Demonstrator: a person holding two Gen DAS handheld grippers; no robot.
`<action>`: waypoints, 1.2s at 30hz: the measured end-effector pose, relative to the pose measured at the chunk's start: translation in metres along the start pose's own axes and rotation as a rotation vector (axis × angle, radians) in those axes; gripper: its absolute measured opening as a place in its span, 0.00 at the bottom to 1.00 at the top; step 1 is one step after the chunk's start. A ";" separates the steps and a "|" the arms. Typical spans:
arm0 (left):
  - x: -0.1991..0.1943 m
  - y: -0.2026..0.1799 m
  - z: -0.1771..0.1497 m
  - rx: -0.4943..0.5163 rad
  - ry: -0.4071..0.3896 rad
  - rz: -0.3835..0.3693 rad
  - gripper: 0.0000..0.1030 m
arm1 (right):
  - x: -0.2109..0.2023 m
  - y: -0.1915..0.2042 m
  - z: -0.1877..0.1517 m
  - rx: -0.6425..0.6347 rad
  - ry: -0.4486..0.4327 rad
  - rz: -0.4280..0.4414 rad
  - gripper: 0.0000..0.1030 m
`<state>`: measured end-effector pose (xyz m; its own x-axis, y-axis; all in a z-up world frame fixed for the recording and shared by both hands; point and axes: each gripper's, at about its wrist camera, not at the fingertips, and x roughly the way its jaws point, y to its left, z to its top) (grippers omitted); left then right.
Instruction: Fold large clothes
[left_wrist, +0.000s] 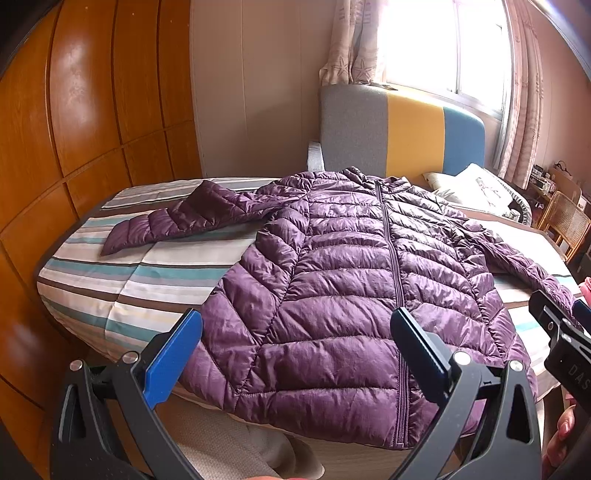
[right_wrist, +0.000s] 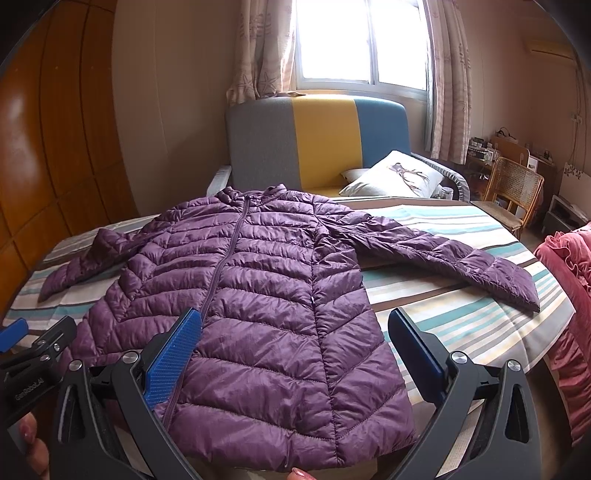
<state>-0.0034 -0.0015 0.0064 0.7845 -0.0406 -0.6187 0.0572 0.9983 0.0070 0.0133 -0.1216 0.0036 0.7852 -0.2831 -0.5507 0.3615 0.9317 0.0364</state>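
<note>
Purple jacket (left_wrist: 332, 295) spread face-up on the striped bed (left_wrist: 122, 280), sleeves out.
It looks light, puffy and slick; I'd pinch each sleeve cuff. My left gripper (left_wrist: 295, 347) and right gripper (right_wrist: 295, 343) hover over the hem, both wide apart, empty.

Daylight pours in from the far window (right_wrist: 360, 40), blown out to pure white with glare bleeding into the curtains (right_wrist: 258, 51). The wardrobe (left_wrist: 85, 110) on the left carries soft glossy reflections. Both views bow hard at the edges, with black vignetted corners. The near gripper bodies look slightly soft; shadows stay mild.
</note>
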 end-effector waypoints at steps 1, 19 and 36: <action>0.000 0.000 0.000 -0.001 0.000 -0.001 0.98 | 0.000 0.000 0.000 -0.001 0.001 -0.002 0.97; -0.001 -0.001 -0.003 0.006 -0.001 0.000 0.98 | 0.002 0.000 -0.004 -0.001 0.009 0.004 0.97; 0.014 -0.006 -0.006 0.041 0.041 -0.036 0.98 | 0.020 -0.011 -0.005 0.008 0.032 0.030 0.97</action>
<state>0.0036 -0.0075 -0.0076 0.7560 -0.0738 -0.6505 0.1105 0.9937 0.0157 0.0225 -0.1367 -0.0124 0.7794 -0.2478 -0.5754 0.3422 0.9377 0.0598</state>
